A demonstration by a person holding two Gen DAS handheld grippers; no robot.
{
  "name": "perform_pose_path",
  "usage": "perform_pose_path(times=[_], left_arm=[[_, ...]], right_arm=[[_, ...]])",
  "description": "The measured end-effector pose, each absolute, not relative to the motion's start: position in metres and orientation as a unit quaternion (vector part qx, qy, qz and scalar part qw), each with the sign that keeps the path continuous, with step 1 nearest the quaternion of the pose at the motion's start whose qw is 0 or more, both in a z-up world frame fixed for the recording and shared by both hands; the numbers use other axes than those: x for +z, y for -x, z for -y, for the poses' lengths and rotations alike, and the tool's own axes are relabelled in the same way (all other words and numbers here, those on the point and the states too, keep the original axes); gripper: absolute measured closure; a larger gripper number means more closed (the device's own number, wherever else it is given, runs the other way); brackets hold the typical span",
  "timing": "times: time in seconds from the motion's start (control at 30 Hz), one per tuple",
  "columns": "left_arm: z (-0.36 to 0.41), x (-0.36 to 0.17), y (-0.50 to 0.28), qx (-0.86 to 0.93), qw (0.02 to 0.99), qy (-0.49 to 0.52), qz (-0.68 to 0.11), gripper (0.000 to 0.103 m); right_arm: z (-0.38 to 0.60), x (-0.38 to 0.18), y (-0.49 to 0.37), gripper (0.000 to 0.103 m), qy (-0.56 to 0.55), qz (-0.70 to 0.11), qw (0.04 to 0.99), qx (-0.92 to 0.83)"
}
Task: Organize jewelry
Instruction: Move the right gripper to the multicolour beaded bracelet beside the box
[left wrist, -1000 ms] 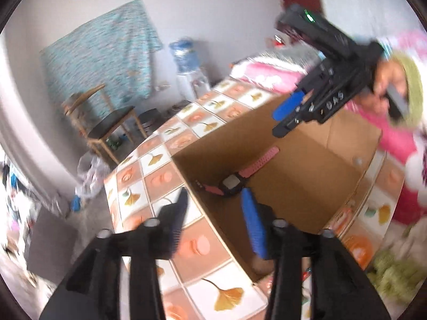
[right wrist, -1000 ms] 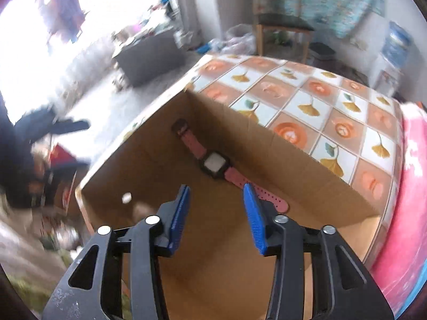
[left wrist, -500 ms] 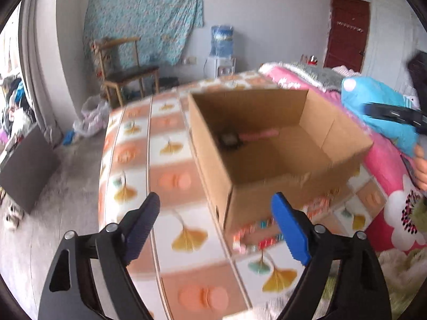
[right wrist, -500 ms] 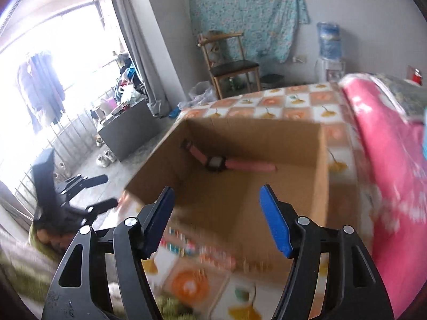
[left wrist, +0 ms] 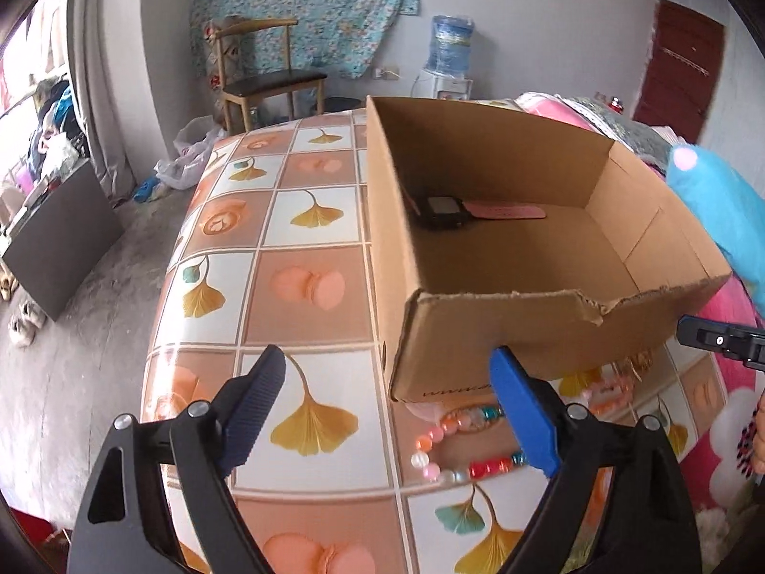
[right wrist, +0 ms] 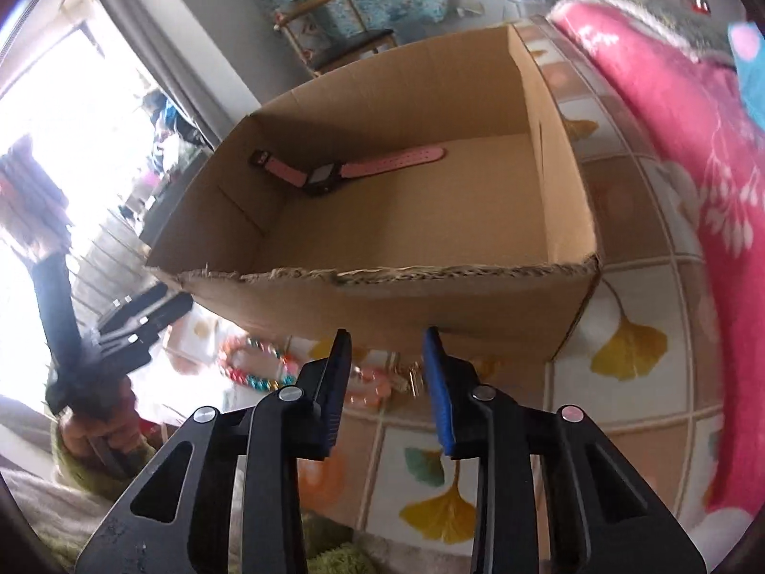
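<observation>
A pink-strapped black-faced watch [right wrist: 334, 173] is seen lying inside the open brown cardboard box [left wrist: 526, 320] on the tiled bench [left wrist: 306, 287]. A multicoloured beaded bracelet [left wrist: 459, 440] is laid just beside the box front. The left claw [left wrist: 387, 411] is held spread wide and empty, while the right claw [right wrist: 387, 382], just narrowed, is left part-open above small jewelry, nothing pinched.

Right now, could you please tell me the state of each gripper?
Left gripper: jaws wide open, just opened, empty above the beaded bracelet.
Right gripper: jaws partly open, just closing, nothing gripped.
</observation>
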State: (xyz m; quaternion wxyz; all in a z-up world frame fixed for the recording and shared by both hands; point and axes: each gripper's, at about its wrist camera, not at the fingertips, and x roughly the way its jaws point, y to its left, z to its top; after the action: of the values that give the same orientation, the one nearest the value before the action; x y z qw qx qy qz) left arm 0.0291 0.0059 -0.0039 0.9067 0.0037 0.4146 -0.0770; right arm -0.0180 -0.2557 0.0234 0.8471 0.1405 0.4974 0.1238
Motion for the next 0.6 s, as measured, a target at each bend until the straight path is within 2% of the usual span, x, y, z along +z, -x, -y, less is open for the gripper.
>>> perform_pose_path(times=[0.23,0.5,0.6], left_arm=[[-0.004,-0.002,-0.041,-0.078,0.907,-0.005,-0.415,0.017],[-0.014,-0.016,-0.014,-0.107,0.894,-0.001,-0.435,0.017],[-0.009,-0.029,-0.005,-0.112,0.887,-0.005,-0.448,0.021]], right_arm=[[0.261,0.02,0.008,0.075,-0.153,-0.495,0.846,0.126],[0.24,0.016,0.021,0.072,-0.143,-0.497,0.841,0.158],[0.212,0.006,0.021,0.074,-0.139,-0.509,0.828,0.192]])
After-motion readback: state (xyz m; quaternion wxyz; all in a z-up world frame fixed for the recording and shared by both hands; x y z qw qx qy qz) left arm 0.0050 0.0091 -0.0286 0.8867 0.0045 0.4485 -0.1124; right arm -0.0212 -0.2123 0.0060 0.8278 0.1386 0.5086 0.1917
